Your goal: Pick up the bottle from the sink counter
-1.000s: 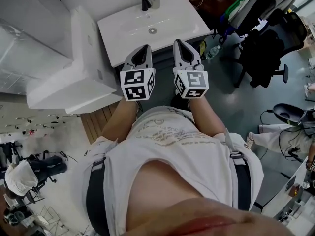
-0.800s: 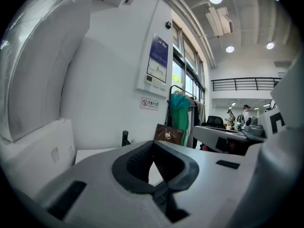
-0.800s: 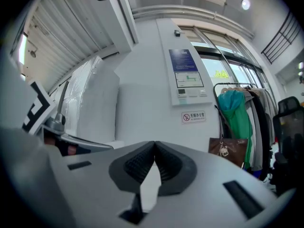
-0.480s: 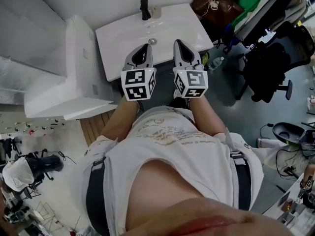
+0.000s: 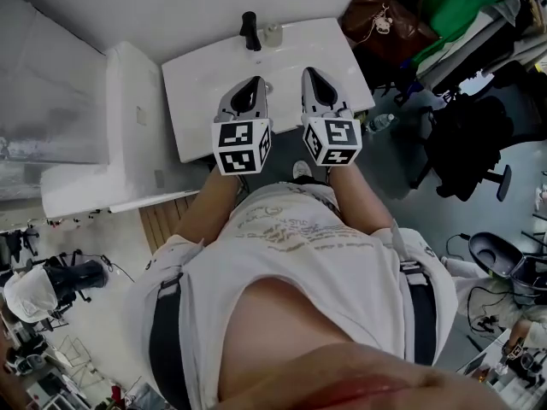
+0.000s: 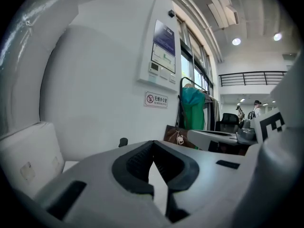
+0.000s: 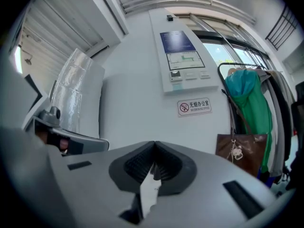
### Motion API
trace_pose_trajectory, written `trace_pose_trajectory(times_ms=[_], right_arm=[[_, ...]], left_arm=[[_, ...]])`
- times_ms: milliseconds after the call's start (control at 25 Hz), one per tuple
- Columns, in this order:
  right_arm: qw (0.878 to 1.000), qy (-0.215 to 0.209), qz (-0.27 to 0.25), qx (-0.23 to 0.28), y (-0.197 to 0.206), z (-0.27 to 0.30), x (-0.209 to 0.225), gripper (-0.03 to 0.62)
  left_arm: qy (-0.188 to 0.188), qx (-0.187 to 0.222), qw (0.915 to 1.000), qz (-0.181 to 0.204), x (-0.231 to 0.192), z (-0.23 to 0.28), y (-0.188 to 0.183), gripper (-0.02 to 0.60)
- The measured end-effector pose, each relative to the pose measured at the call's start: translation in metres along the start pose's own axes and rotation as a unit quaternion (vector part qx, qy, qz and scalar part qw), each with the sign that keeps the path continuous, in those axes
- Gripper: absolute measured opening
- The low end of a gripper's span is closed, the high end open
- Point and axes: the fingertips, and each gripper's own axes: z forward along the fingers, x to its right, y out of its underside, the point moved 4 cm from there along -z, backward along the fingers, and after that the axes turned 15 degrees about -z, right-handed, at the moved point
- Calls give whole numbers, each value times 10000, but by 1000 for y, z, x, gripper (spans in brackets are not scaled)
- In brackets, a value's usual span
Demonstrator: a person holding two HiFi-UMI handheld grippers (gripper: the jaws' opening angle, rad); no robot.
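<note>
A white sink counter (image 5: pixel 201 79) stands against the wall, with a black faucet (image 5: pixel 249 29) at its back edge. Right of the faucet stands a small pale bottle (image 5: pixel 273 34). My left gripper (image 5: pixel 253 83) and right gripper (image 5: pixel 308 74) are held side by side over the front part of the basin, well short of the bottle. Both are shut with nothing between the jaws. In the left gripper view the left gripper (image 6: pixel 153 142) has its tips together, with the faucet (image 6: pixel 123 142) just beyond. The right gripper (image 7: pixel 154 144) points at the bare wall.
A white block-shaped fixture (image 5: pixel 128 143) adjoins the counter's left side. A brown bag (image 5: pixel 380 26) and green clothing (image 5: pixel 457 2) hang to the right. A plastic bottle (image 5: pixel 382 121) lies on the floor, near a black office chair (image 5: pixel 470 135). A wall panel (image 7: pixel 183 63) hangs above.
The sink counter has slid lower in the head view and now sits under both gripper tips. Both grippers stay shut and side by side.
</note>
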Motion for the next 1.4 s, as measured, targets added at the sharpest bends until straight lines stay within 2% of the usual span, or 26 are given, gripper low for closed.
trace_pose_trajectory(times_ms=[440, 720, 920, 1200, 1400], right_arm=[[9990, -432, -36, 91, 10, 74, 45, 25], [9966, -826, 44, 45, 25, 106, 60, 25], [9904, -1361, 113, 201, 31, 121, 63, 25], [9817, -1882, 73, 273, 36, 137, 73, 25], [9819, -1885, 44, 158, 44, 145, 79, 25]], left_arm=[[-412, -82, 9990, -149, -10, 75, -14, 20], [-875, -104, 9958, -230, -18, 97, -12, 20], [-1166, -41, 9928, -283, -17, 112, -14, 20], [-1271, -7, 9911, -395, -6, 127, -15, 20], [-1302, -77, 9903, -476, -8, 137, -9, 20]])
